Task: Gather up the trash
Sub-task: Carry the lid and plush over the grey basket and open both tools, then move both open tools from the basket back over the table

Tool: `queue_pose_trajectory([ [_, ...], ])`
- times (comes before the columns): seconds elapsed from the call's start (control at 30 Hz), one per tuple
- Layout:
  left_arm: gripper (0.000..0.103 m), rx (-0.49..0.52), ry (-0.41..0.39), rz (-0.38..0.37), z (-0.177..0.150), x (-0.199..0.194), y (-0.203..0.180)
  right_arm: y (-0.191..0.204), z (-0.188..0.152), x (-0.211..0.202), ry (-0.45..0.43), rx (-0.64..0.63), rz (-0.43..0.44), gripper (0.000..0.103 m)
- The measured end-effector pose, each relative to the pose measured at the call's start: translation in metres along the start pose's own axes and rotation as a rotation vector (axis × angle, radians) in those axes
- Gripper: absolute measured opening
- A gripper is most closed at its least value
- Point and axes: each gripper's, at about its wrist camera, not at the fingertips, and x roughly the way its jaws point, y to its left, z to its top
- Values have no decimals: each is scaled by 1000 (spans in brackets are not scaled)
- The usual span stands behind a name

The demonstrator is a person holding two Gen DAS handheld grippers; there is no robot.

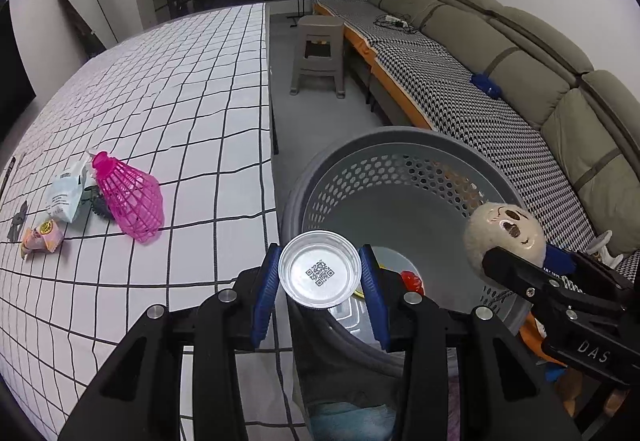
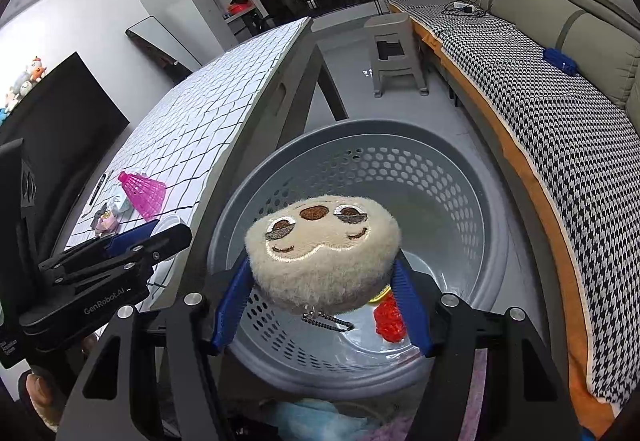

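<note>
My left gripper (image 1: 320,277) is shut on a small round clear plastic lid (image 1: 320,273) with a QR code, held above the near rim of the grey perforated basket (image 1: 400,145). My right gripper (image 2: 322,301) is shut on a beige plush sloth head (image 2: 320,245) with a bead chain, hanging over the same basket (image 2: 440,201). A red crumpled piece (image 2: 390,319) lies on the basket's floor. On the checked tablecloth (image 1: 180,101) lie a pink mesh shuttlecock (image 1: 130,197), a white wrapper (image 1: 66,197) and a small pink packet (image 1: 40,239).
The basket stands on the floor between the table edge and a sofa (image 1: 520,53) with a houndstooth cover. A grey plastic stool (image 1: 318,53) stands farther back. A dark screen (image 2: 60,121) is at the left. Folded fabric lies below the grippers.
</note>
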Motion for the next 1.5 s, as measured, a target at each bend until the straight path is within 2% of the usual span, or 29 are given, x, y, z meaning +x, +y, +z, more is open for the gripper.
queue_pose_trajectory([
  [0.33, 40, 25, 6, -17, 7, 12, -14, -12, 1, 8, 12, 26, -21, 64],
  [0.37, 42, 26, 9, -18, 7, 12, -14, -13, 1, 7, 7, 28, -19, 65],
  [0.4, 50, 25, 10, -16, 6, 12, -15, -13, 1, 7, 6, 28, -20, 68],
  [0.5, 63, 18, 3, -10, 7, 11, -15, -16, 0, 6, 5, 33, -21, 69],
  [0.83, 66, -11, 7, -5, 5, 9, -10, -15, -3, 5, 4, 42, -18, 71],
  [1.23, 82, -34, -15, 7, 1, 1, -2, -7, -7, -2, -14, 26, -31, 71],
  [1.3, 88, -42, -22, 13, 1, -2, 0, -6, -7, -4, -17, 23, -32, 71],
  [1.5, 92, -63, -50, 38, 0, -12, 7, 1, -6, -13, -37, 7, -31, 71],
])
